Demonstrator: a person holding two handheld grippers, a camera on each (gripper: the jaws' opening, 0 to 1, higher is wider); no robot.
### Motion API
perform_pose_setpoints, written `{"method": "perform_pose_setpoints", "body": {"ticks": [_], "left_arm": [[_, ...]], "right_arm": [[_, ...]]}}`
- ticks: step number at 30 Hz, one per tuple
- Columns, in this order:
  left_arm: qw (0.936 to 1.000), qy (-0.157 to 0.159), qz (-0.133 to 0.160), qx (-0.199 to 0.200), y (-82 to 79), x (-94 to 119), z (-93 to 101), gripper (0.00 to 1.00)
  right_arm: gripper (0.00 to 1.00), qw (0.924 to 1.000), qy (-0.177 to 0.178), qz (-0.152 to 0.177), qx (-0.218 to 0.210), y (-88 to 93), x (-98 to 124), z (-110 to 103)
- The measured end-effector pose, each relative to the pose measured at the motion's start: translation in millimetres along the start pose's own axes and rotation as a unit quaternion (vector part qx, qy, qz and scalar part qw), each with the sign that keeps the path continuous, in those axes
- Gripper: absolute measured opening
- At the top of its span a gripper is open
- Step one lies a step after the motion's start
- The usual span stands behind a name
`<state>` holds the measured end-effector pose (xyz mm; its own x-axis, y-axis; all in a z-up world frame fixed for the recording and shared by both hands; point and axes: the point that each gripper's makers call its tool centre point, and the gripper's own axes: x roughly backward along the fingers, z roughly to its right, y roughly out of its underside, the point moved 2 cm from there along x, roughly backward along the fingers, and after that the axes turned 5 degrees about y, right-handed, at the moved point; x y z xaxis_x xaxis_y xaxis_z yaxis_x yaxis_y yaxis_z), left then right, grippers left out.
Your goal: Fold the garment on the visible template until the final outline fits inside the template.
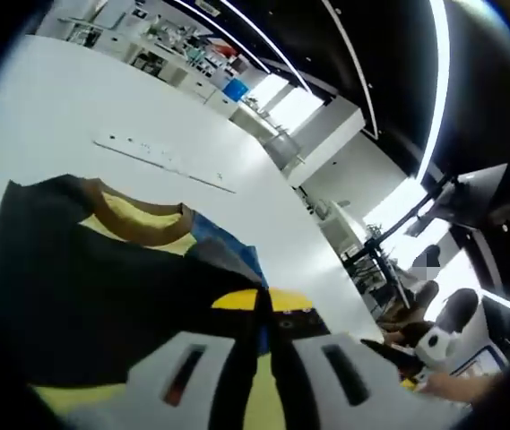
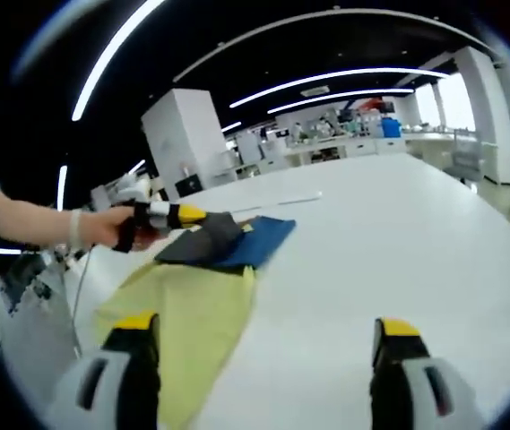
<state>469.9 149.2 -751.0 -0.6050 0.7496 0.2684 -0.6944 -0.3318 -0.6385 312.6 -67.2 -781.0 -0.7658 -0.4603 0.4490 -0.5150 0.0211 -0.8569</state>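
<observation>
Garment fold in progress, left gripper clamped on the cloth, right gripper free.

The left gripper has its jaws pressed together on a pinch of the garment, a dark, yellow and blue piece with a tan collar that drapes just ahead of and below its jaws above the white tabletop. In the right gripper view the right gripper stands with jaws wide apart and empty over bare tabletop, the garment lying ahead and to its left, where the left gripper lifts a dark layer over the blue and yellow parts. By this view the fold appears only partly made: the yellow portion lies spread flat. No template outline can be made out. The left gripper view alone gives the collar; the right gripper view alone gives the garment's whole outline and the person's hand.
</observation>
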Motion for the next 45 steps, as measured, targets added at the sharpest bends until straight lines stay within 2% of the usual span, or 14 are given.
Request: {"method": "perform_pose_setpoints", "body": {"ticks": [3,6,11,15,19,25,27,29,33,35,37,39,40,45], "left_arm": [[0.9997,0.020,0.004,0.010,3.9,-11,13.2,0.00],[0.9994,0.031,0.006,0.016,4.9,-21,14.9,0.00],[0.9986,0.044,-0.005,0.030,25.4,-42,27.8,0.00],[0.9984,0.039,-0.028,0.029,39.4,-53,20.4,0.00],[0.9977,0.040,-0.054,0.007,54.2,-58,14.9,0.00],[0.9962,0.036,-0.078,-0.011,62.1,-57,12.1,0.00],[0.9950,0.044,-0.085,-0.029,62.7,-59,13.2,0.00],[0.9924,0.051,-0.091,-0.065,64.2,-58,15.3,0.05],[0.9899,0.052,-0.103,-0.082,69.5,-61,14.8,0.22],[0.9873,0.062,-0.105,-0.102,71.1,-60,19.0,0.34],[0.9817,0.072,-0.109,-0.138,68.7,-61,20.7,0.50],[0.9757,0.083,-0.119,-0.164,70.7,-59,20.4,0.61],[0.9744,0.088,-0.123,-0.166,74.6,-56,25.8,0.66],[0.9694,0.096,-0.133,-0.183,73.6,-56,21.6,0.86]], "right_arm": [[1.00,1.0000,0.000,-0.002,0.001,1.4,0,1],[1.00,1.0000,0.002,-0.003,-0.001,2.0,1,3],[1.00,0.9999,0.008,-0.006,0.000,5.5,3,7],[1.00,0.9998,0.013,-0.011,0.000,10.1,5,11],[1.00,0.9997,0.019,-0.011,-0.009,14.7,8,14],[1.00,0.9996,0.021,-0.017,-0.013,20.7,8,14],[1.00,0.9996,0.020,-0.017,-0.011,21.1,7,13],[1.00,0.9996,0.020,-0.017,-0.008,20.7,6,11],[1.00,0.9997,0.016,-0.015,-0.009,18.4,2,7],[1.00,0.9998,0.014,-0.015,-0.003,17.6,0,6],[1.00,0.9998,0.013,-0.016,0.002,17.3,-1,5],[1.00,0.9998,0.013,-0.015,0.003,16.7,-1,5],[1.00,0.9998,0.013,-0.015,0.003,16.7,-2,5],[1.00,0.9998,0.013,-0.014,0.005,16.1,-1,4]]}}
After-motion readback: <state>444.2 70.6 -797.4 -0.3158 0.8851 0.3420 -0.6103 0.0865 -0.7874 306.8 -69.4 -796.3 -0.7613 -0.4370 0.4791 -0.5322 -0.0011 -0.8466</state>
